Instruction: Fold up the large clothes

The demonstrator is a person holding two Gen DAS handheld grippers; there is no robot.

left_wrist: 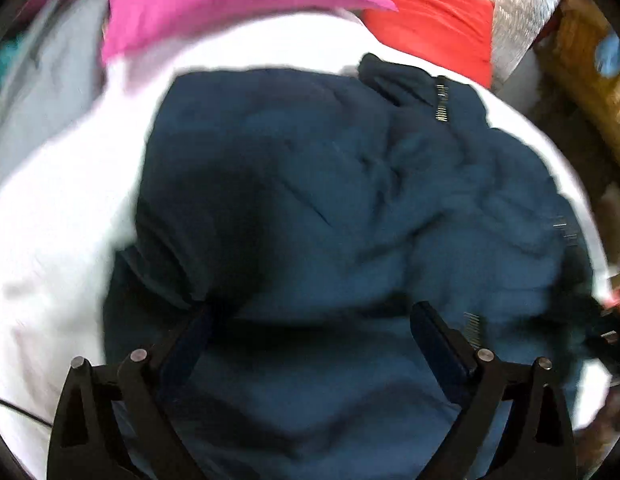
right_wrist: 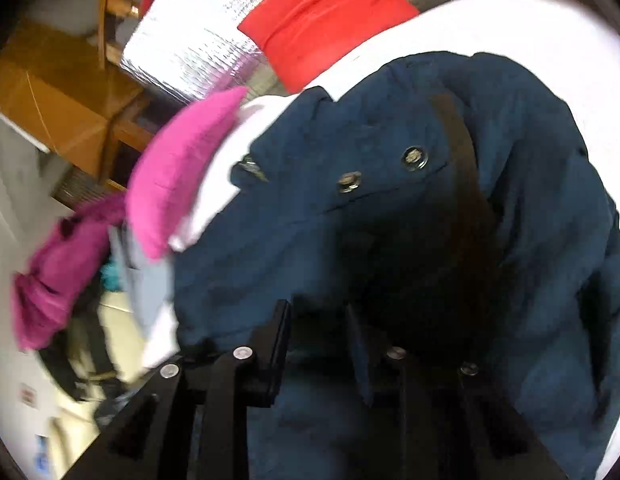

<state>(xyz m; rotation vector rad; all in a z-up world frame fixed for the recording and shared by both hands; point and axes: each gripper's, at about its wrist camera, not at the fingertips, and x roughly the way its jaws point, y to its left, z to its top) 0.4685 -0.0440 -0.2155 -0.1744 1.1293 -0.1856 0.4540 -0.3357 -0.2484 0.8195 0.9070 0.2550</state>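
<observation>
Motion blur softens both views; white sheet (left_wrist: 62, 240) overexposed; fisheye bends the dark edges.

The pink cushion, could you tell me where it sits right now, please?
In the left wrist view the pink cushion lies at the top, on the white sheet beyond the navy jacket, left of the red cushion.

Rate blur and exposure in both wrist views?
Left wrist: motion blur throughout, white sheet blown out, jacket dark with a black shadow near the open left gripper. Right wrist: snaps fairly sharp, left edge smeared, deep shadow at the right gripper.
</observation>
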